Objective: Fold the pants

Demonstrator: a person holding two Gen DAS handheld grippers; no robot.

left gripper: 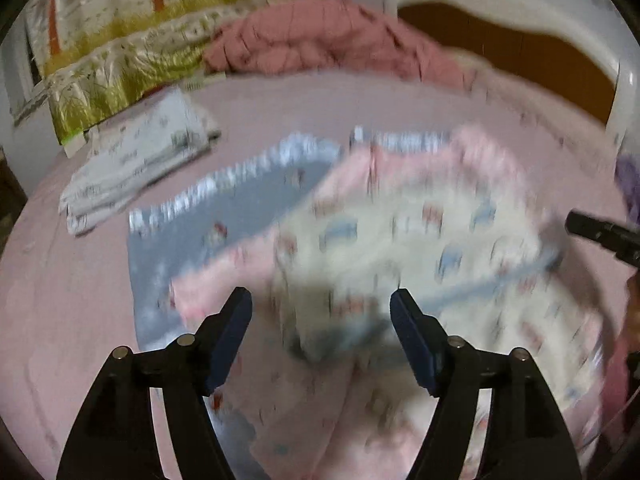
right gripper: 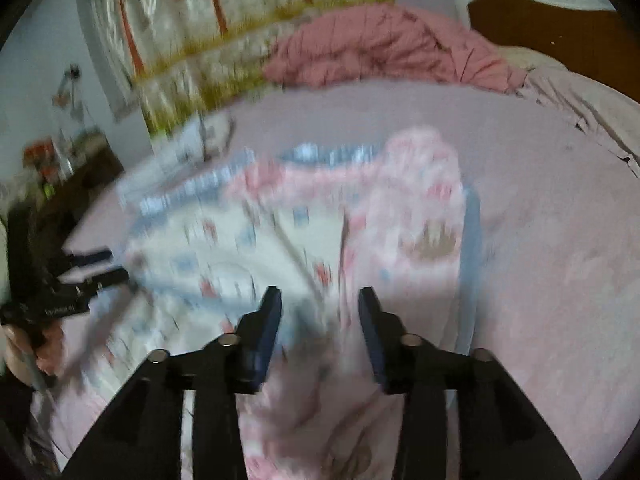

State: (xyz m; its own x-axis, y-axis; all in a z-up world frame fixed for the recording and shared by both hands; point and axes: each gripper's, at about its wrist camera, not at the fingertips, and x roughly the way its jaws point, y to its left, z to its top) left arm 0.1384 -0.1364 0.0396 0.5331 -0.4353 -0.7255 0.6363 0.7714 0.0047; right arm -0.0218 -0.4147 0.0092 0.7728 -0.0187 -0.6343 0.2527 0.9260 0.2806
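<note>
Patterned pants [left gripper: 404,236] in white, pink and blue lie heaped on a pink bed; both views are blurred. They also show in the right wrist view [right gripper: 280,240]. My left gripper [left gripper: 322,300] is open just above the pile, holding nothing. My right gripper [right gripper: 319,296] is open above the pink part, also empty. The right gripper's tip shows at the right edge of the left wrist view [left gripper: 600,232]. The left gripper shows at the left of the right wrist view [right gripper: 92,268].
A folded white patterned cloth [left gripper: 136,164] lies at the back left of the bed [left gripper: 68,300]. A rumpled dark pink blanket [left gripper: 328,40] lies by the wooden headboard [left gripper: 520,52]. A shiny patterned curtain [left gripper: 132,28] hangs at the back left.
</note>
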